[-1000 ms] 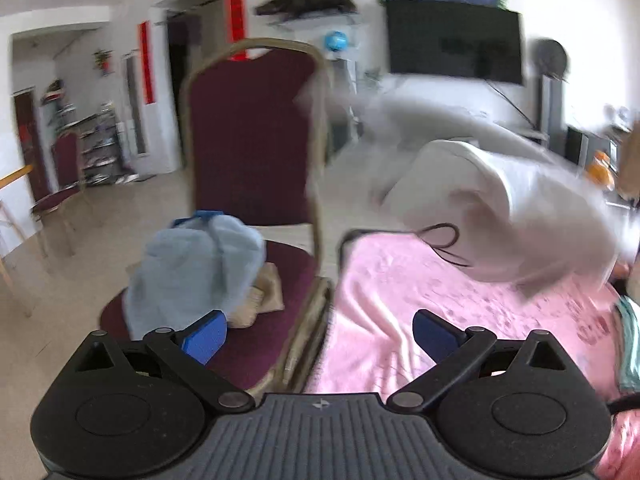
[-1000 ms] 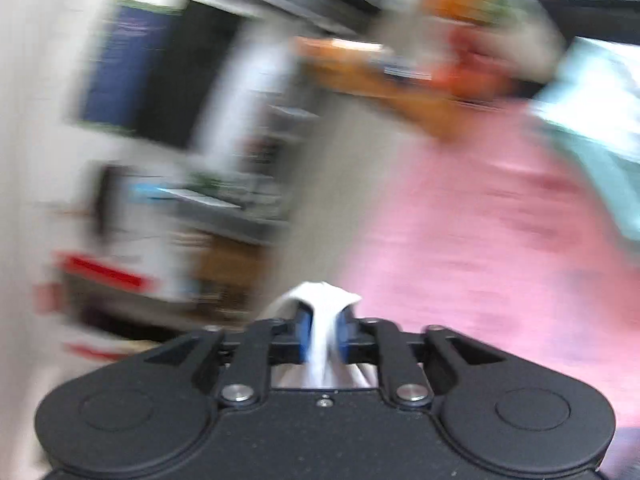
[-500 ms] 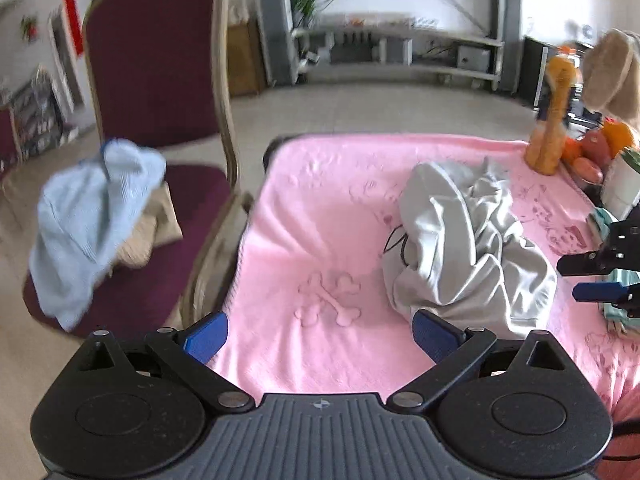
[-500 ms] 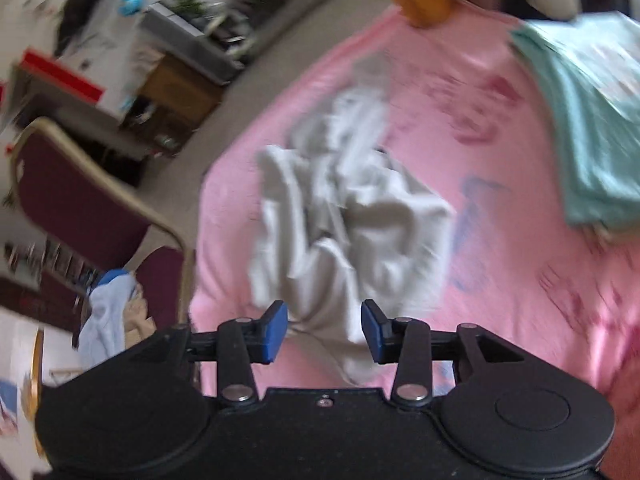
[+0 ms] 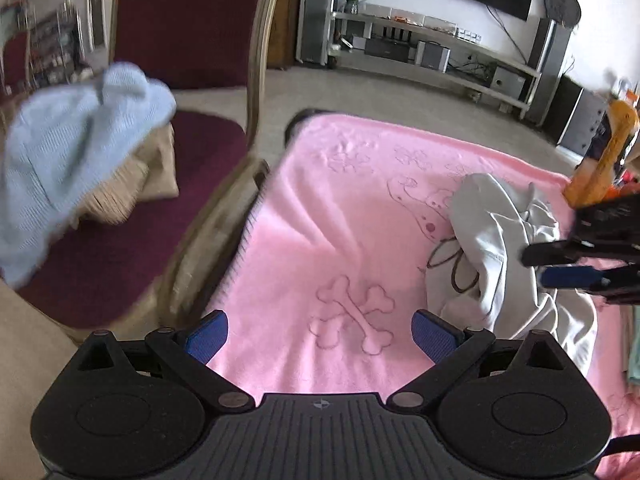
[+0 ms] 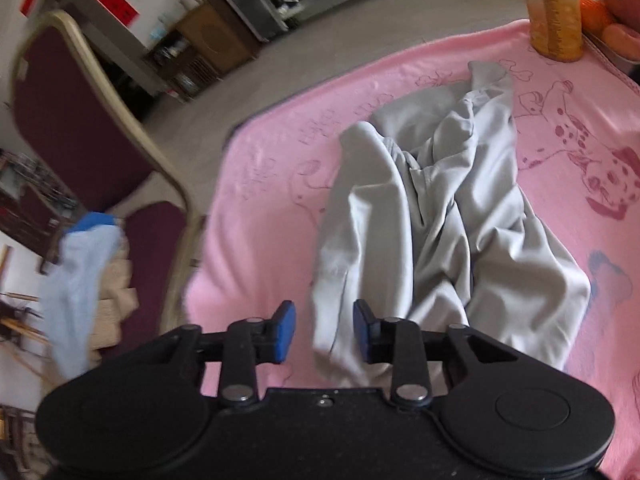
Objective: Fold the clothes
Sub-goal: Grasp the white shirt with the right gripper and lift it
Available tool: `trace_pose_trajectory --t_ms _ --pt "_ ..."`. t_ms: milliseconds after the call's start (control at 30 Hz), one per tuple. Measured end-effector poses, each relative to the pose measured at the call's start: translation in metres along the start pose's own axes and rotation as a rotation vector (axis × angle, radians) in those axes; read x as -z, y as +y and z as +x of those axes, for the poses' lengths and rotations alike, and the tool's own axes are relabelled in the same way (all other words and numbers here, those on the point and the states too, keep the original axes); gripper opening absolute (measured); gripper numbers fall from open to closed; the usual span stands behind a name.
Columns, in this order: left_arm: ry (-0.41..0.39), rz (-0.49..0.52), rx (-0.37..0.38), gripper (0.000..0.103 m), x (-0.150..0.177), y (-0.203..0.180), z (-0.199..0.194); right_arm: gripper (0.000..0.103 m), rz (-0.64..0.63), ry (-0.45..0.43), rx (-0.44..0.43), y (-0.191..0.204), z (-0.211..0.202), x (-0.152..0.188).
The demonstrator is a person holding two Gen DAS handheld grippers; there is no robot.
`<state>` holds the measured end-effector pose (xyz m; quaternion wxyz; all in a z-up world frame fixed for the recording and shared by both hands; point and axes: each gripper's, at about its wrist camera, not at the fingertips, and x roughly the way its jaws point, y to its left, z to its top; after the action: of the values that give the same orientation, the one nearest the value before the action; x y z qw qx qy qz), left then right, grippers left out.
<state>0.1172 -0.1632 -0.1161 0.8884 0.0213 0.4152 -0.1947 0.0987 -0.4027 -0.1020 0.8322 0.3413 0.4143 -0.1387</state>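
Observation:
A crumpled light grey garment (image 6: 432, 216) lies in a heap on the pink blanket (image 6: 272, 184); it also shows in the left wrist view (image 5: 496, 240) at the right, with a dark drawstring loop (image 5: 456, 264). My right gripper (image 6: 324, 330) is open and hovers over the garment's near edge, empty; it also shows in the left wrist view (image 5: 560, 266). My left gripper (image 5: 320, 334) is wide open above the blanket (image 5: 344, 208), left of the garment, empty.
A maroon chair (image 5: 188, 40) stands left of the table with a light blue garment (image 5: 68, 152) and beige clothes (image 5: 132, 184) on its seat. An orange bottle (image 6: 554, 12) and fruit (image 6: 620, 4) stand at the far right. A folded teal item (image 5: 634, 344) lies at the right edge.
A second ago my right gripper was shut on the grey garment, swinging it over. It has dropped it on the blanket and opened. Both grippers have moved lower, toward the table.

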Motion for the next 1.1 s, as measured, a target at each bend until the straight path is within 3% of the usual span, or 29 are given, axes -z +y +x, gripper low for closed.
trace_pose_trajectory --t_ms 133,300,367,400,533,700,833,967,1100 --pt "0.034 -0.048 0.048 0.099 0.0 0.008 0.007 0.035 -0.023 0.027 0.087 0.007 0.029 -0.008" --pt "0.03 -0.013 0.065 0.099 0.004 0.004 0.008 0.033 -0.02 0.042 0.143 0.011 0.053 -0.01" --pt "0.032 -0.006 0.069 0.099 0.005 0.003 0.009 0.009 -0.019 0.021 0.156 0.013 0.053 -0.009" --pt "0.03 -0.006 0.068 0.099 0.005 0.004 0.009 0.005 -0.018 0.01 0.155 0.014 0.051 -0.009" --pt "0.027 -0.015 0.073 0.099 0.007 0.007 0.01 0.005 0.01 -0.07 0.099 0.02 0.015 -0.014" --pt "-0.007 -0.003 0.069 0.099 0.009 0.006 0.004 0.005 0.106 -0.267 -0.043 0.009 -0.087 -0.033" --pt "-0.044 0.058 0.043 0.099 0.013 -0.007 -0.003 0.005 0.212 -0.498 -0.045 -0.046 -0.187 -0.038" --pt "-0.08 0.157 0.044 0.098 0.018 -0.035 -0.012 0.005 0.356 -0.682 0.055 -0.134 -0.264 -0.02" --pt "-0.046 0.239 0.124 0.098 0.026 -0.08 -0.014 0.005 0.541 -0.725 0.186 -0.232 -0.289 0.011"
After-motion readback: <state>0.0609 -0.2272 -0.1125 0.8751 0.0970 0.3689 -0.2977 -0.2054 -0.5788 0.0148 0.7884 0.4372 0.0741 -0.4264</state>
